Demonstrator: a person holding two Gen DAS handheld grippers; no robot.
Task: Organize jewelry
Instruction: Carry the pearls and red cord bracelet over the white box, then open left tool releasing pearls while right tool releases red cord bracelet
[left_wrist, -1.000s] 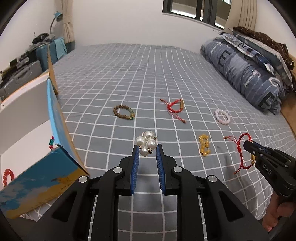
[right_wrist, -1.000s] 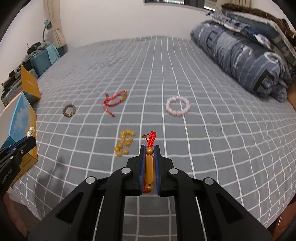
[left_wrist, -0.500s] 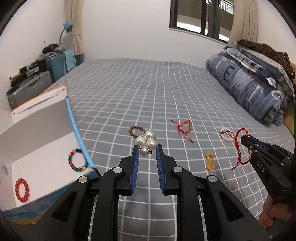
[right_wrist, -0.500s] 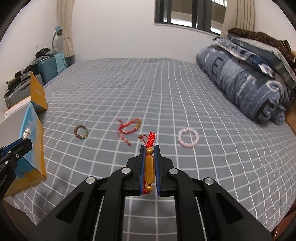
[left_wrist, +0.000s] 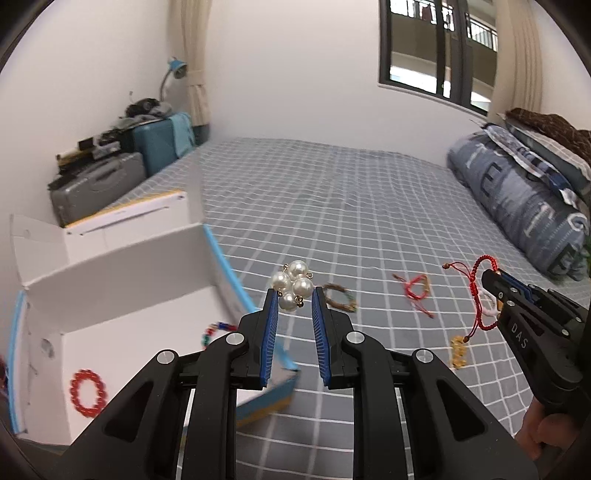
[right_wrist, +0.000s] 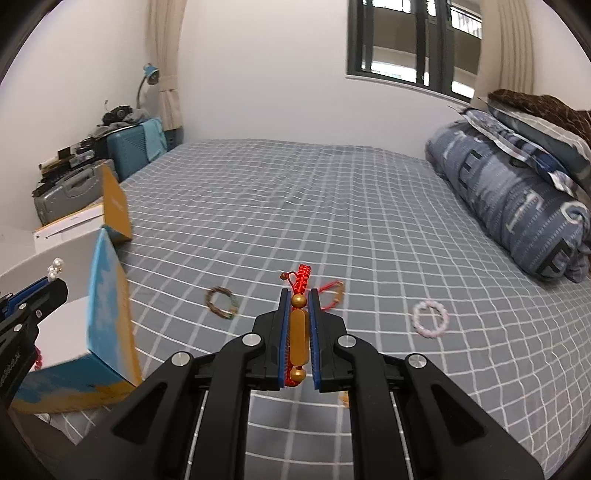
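Observation:
My left gripper (left_wrist: 293, 301) is shut on a pearl cluster (left_wrist: 292, 285) and holds it in the air beside the open white box (left_wrist: 122, 280). A red bead bracelet (left_wrist: 88, 387) and a multicoloured one (left_wrist: 214, 329) lie inside the box. My right gripper (right_wrist: 298, 301) is shut on a red cord bracelet with amber beads (right_wrist: 298, 328), raised above the bed; it also shows in the left wrist view (left_wrist: 491, 277). A brown bracelet (right_wrist: 221, 301), another red cord bracelet (right_wrist: 332, 292), a pink bead bracelet (right_wrist: 430, 318) and a yellow bead one (left_wrist: 458, 350) lie on the grey checked bed.
The box has blue and orange outer walls (right_wrist: 107, 306) and stands at the bed's left edge. A rolled blue duvet (right_wrist: 517, 199) and pillows lie along the right. Suitcases (left_wrist: 99, 184) stand on the floor at the left, beyond the box.
Both grippers have risen and tilted up, each keeping its hold. The left gripper has moved towards the box, so more of its inside shows.

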